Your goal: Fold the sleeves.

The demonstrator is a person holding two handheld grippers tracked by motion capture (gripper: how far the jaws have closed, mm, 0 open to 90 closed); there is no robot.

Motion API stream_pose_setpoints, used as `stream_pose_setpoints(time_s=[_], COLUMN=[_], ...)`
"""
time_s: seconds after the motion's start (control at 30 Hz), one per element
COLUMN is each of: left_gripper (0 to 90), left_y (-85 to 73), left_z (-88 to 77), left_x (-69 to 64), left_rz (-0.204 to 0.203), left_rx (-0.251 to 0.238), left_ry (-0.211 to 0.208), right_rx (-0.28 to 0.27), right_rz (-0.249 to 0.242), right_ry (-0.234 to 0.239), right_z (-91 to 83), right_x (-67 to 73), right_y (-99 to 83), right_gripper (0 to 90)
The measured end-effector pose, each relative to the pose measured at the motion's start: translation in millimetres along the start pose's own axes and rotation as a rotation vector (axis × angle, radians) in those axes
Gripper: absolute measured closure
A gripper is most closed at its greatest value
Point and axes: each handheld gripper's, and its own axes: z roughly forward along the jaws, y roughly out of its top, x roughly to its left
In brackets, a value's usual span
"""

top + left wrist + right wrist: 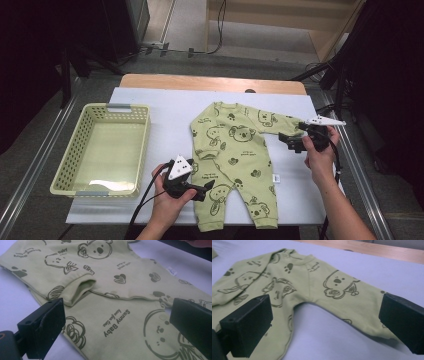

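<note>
Setting: lab-style recording bay.
Evidence: white-covered wooden table (150, 100), aluminium frame rails (30, 170), trailing floor cables (219, 30), dark surrounding equipment, bare concrete floor.

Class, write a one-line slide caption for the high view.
Two open claws, left and right, flank a green koala-print baby romper.

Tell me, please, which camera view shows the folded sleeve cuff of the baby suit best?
The left gripper view: the folded sleeve cuff lies close, its opening visible, on the baby suit. The high view shows it small, beside the left gripper. The right gripper view catches that sleeve at its left edge, the cuff unclear.
</note>
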Motion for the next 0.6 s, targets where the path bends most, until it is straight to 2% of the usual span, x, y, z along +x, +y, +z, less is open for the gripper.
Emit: stream_pose_setpoints(time_s=[0.27, 0.4, 0.53, 0.6], left_gripper=[0.4, 0.4, 0.4, 0.4], left_y=[-6.1, -6.6, -5.7, -5.8], left_z=[-7.9, -8.3, -9.5, -10.2], left_x=[4.2, 3.2, 1.1, 1.1], left_rz=[-0.008, -0.004, 0.012, 0.017], left_rx=[-0.007, -0.014, -0.013, -0.013], left_ry=[-0.003, 0.006, 0.013, 0.016], right_rx=[0.033, 0.046, 0.071, 0.081], right_rz=[0.029, 0.073, 0.114, 0.127], right_ry=[-0.051, -0.097, -0.152, -0.157], right_z=[11.1, 16.3, 25.3, 30.7], right_x=[-23.5, -39.7, -54.5, -60.2], right_y=[12.8, 18.7, 18.8, 18.0], right_gripper=[0.0, 0.0, 7.9, 11.2])
